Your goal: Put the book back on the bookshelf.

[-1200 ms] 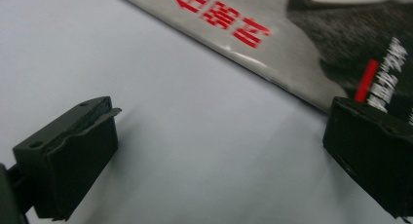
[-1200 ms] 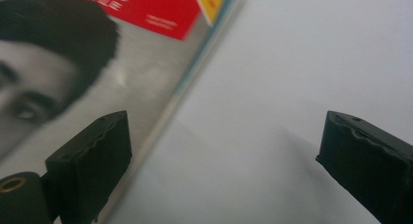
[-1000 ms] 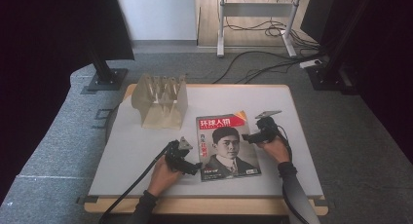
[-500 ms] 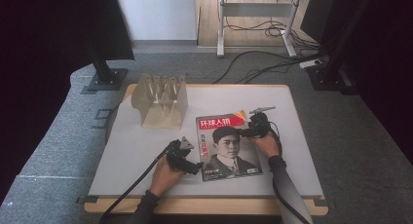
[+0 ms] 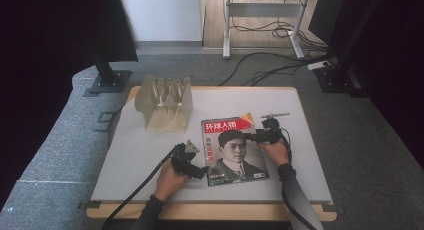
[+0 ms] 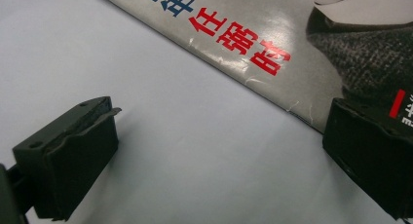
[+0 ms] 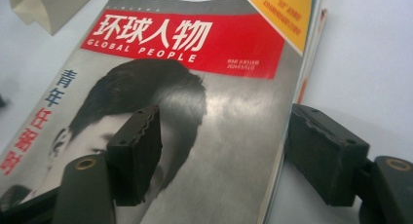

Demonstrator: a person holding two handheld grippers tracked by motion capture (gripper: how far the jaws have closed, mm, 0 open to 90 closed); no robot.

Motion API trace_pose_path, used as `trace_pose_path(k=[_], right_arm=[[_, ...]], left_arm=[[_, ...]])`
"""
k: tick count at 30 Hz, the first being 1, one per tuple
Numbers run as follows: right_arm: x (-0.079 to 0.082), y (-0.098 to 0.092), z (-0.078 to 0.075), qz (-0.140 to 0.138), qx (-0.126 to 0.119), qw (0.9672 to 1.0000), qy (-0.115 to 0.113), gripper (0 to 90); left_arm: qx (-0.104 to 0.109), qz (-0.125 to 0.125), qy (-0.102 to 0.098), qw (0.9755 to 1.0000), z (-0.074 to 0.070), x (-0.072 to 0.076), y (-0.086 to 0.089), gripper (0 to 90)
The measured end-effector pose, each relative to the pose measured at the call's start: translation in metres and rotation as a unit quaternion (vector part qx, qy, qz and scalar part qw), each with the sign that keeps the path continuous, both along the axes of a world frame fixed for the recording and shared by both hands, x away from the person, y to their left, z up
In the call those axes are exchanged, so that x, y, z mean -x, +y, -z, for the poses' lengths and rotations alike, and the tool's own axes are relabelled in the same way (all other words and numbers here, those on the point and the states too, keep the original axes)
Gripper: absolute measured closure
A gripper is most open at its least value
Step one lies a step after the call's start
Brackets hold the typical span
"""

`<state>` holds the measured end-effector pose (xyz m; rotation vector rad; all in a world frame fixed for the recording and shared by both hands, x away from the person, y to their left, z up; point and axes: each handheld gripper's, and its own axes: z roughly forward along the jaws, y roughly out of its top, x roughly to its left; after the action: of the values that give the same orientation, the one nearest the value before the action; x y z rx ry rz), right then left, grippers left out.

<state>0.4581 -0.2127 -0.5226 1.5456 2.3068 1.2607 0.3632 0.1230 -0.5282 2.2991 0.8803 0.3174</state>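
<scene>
A magazine [image 5: 232, 150] with a red title band and a portrait cover lies flat on the white table [image 5: 280, 110]. My left gripper [image 5: 201, 171] rests low at the magazine's left edge. In the left gripper view it [image 6: 219, 156] is wide open, one jaw over bare table, the other over the cover's edge [image 6: 272, 83]. My right gripper [image 5: 251, 137] sits at the magazine's right edge. In the right gripper view it [image 7: 224, 151] straddles that edge of the magazine [image 7: 209, 87], one jaw above the cover, one beside the page stack. Its jaws have just been closing, without pressing on the pages.
A beige slotted rack [image 5: 165, 102] stands at the back left of the table, its corner [image 7: 44, 5] showing in the right gripper view. Black stand bases and cables lie on the floor beyond the table. Bare tabletop lies left and right of the magazine.
My right gripper has edged left onto the magazine's right edge. The left hand and the magazine have stayed put.
</scene>
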Motion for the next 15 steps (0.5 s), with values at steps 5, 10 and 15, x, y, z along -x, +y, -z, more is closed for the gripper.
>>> trace_pose_path(k=[5, 10, 15], right_arm=[[-0.009, 0.000, 0.001, 0.000, -0.016, 0.9999, 0.004, 35.4], [-0.012, 0.009, 0.000, -0.002, 0.001, 1.0000, -0.003, 36.5], [-0.003, 0.007, 0.000, -0.025, -0.015, 0.9996, 0.001, 50.3]], left_arm=[[-0.003, 0.000, -0.002, 1.0000, 0.000, 0.000, -0.001, 0.0], [-0.003, -0.001, -0.001, 1.0000, 0.000, 0.000, -0.001, 0.0], [-0.003, -0.001, -0.001, 1.0000, 0.000, 0.000, -0.001, 0.0]])
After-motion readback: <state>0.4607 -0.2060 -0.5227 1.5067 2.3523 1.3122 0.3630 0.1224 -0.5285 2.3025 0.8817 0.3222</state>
